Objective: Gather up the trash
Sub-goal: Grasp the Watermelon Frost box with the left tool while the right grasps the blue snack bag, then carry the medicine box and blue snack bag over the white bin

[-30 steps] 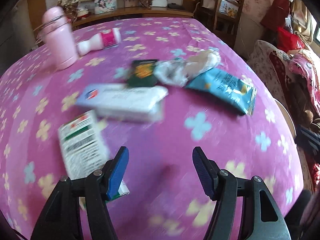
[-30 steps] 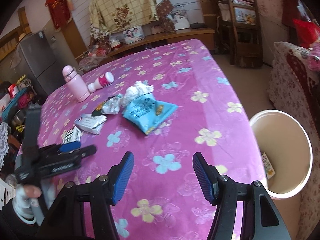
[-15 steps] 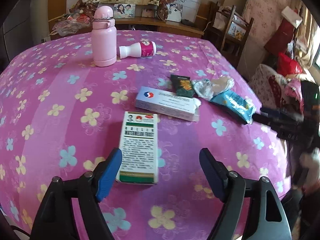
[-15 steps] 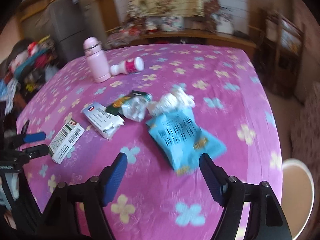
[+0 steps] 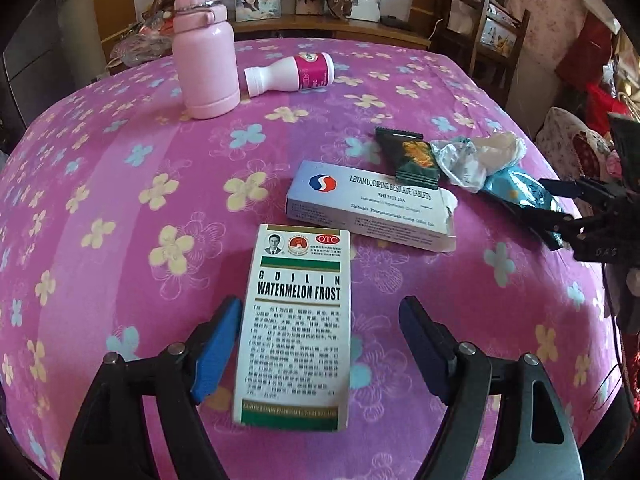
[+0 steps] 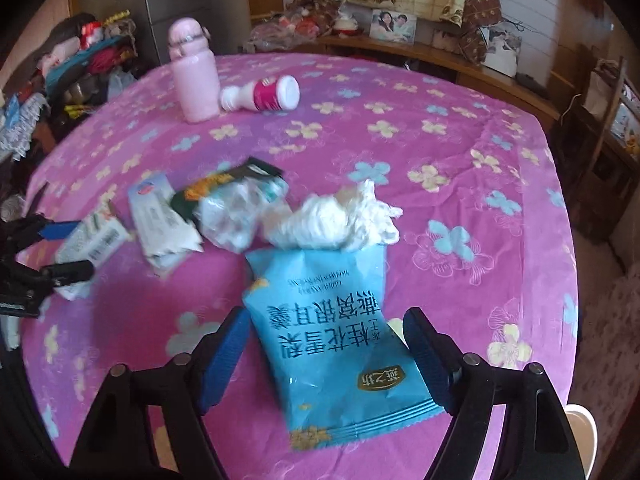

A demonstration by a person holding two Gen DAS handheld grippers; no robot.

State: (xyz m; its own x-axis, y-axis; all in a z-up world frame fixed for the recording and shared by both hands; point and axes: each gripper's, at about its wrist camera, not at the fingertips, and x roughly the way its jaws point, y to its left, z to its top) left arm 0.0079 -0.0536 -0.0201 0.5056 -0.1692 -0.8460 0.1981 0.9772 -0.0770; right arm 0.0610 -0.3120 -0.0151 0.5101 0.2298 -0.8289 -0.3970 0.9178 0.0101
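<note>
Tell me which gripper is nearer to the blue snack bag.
Right. The right gripper straddles the blue snack bag, jaws opening, not pressing it. The left gripper is farther away, over the green-and-white box.

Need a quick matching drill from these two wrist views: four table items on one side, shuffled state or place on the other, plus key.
Items:
1. pink flask
2. white bottle
3. green-and-white box
4. blue snack bag

States:
A. flat between the right gripper's open fingers
B. standing upright
C. lying on its side beside the flask
D. flat between the left gripper's open fingers

Pairs: 1-B, 2-C, 3-D, 4-A
</note>
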